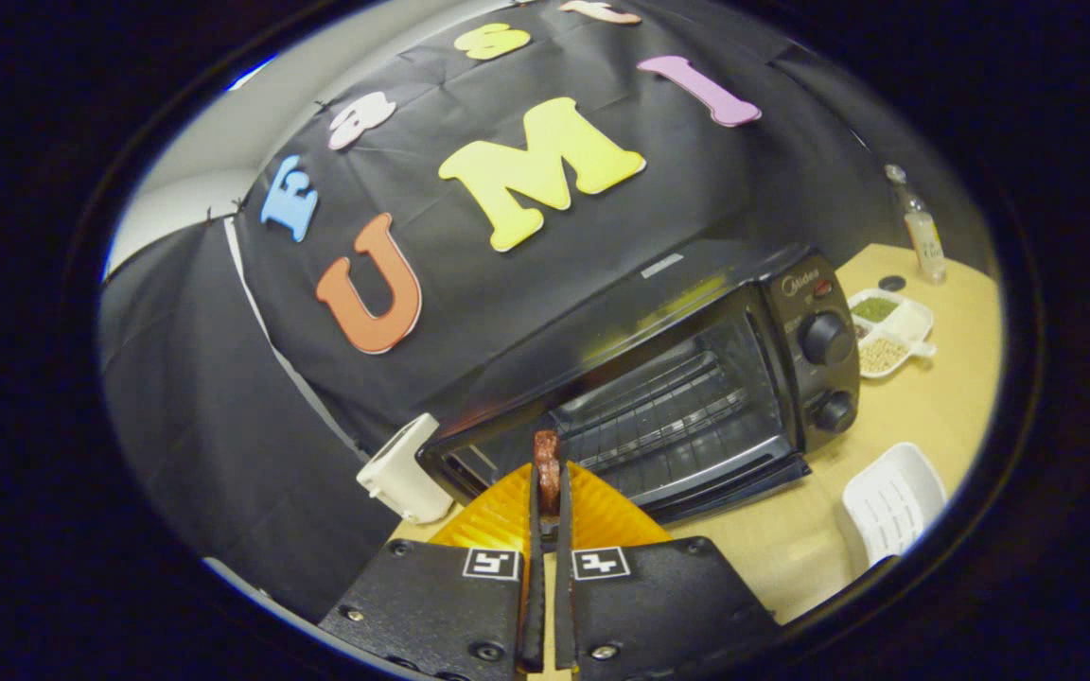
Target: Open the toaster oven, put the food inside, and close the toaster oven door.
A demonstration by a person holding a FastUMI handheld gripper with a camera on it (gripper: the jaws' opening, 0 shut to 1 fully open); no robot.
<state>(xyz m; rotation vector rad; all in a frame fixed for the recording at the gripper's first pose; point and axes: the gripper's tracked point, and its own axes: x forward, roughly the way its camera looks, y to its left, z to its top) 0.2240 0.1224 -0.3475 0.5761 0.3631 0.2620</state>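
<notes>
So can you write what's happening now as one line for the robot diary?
gripper: shut on food | food: held just ahead of toaster oven | toaster oven: door open, rack bare | next: likely put food inside

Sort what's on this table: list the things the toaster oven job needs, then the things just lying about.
For the job:
toaster oven, door already open
brown piece of food, pinched in the gripper

Lying about:
divided dish of grains
clear bottle
white slotted tray
white appliance beside the oven

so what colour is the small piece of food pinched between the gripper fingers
Reddish brown. The small piece of food shows best in the gripper view, clamped by the gripper before the open black toaster oven.
</notes>
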